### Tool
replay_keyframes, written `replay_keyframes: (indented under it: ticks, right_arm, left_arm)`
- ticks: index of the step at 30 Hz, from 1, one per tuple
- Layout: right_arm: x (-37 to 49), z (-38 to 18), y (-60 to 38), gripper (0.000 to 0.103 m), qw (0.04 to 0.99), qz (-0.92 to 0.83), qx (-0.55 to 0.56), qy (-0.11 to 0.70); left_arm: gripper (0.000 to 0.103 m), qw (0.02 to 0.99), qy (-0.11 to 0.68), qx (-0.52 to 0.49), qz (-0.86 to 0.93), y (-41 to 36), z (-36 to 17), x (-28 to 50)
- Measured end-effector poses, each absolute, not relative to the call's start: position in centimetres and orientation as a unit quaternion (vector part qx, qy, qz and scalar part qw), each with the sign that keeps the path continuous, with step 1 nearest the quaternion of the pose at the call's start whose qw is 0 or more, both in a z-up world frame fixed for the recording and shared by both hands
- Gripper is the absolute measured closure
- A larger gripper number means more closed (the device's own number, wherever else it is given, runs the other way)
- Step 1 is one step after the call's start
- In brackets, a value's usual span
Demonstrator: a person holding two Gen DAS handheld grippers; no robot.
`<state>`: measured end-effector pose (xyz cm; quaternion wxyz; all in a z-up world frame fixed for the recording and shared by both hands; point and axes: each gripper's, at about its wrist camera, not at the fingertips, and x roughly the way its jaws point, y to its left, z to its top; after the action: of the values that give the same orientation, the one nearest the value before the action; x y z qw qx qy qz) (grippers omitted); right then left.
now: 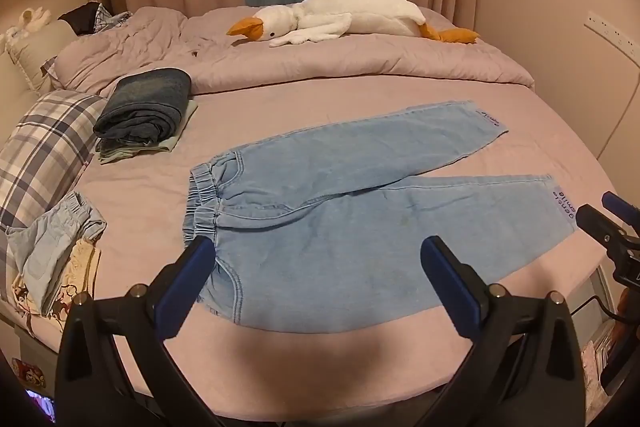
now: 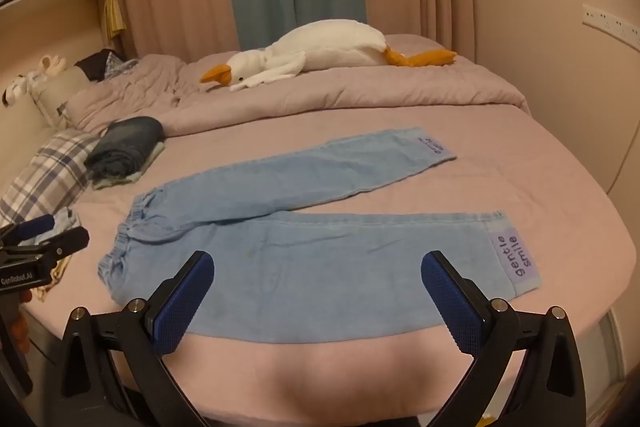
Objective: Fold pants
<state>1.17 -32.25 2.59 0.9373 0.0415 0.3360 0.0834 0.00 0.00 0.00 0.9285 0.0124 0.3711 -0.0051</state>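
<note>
Light blue denim pants (image 1: 340,211) lie spread flat on the pink bed sheet (image 1: 320,359), waistband to the left, both legs running right and splayed apart. They also show in the right wrist view (image 2: 304,251), with a "gentle smile" patch (image 2: 514,259) on the near cuff. My left gripper (image 1: 318,253) is open and empty, hovering at the near edge by the waist and hip. My right gripper (image 2: 318,267) is open and empty over the near leg. The right gripper also shows at the right edge of the left wrist view (image 1: 612,223).
A white plush goose (image 1: 344,15) lies on the bunched quilt at the back. A stack of folded dark jeans (image 1: 148,107) sits at the left by a plaid pillow (image 1: 40,155). Crumpled clothes (image 1: 56,251) lie at the near left edge. Curtains hang behind the bed.
</note>
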Motion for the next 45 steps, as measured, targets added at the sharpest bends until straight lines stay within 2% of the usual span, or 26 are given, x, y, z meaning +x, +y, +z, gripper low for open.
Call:
replay_keyframes:
  ticks: [45]
  right_arm:
    - [-0.9,-0.1,-31.8,0.0,0.938,0.078,0.044,0.336]
  left_arm:
    - [0.0,0.932,0.361,0.001,-0.014,-0.5,-0.9,0.5]
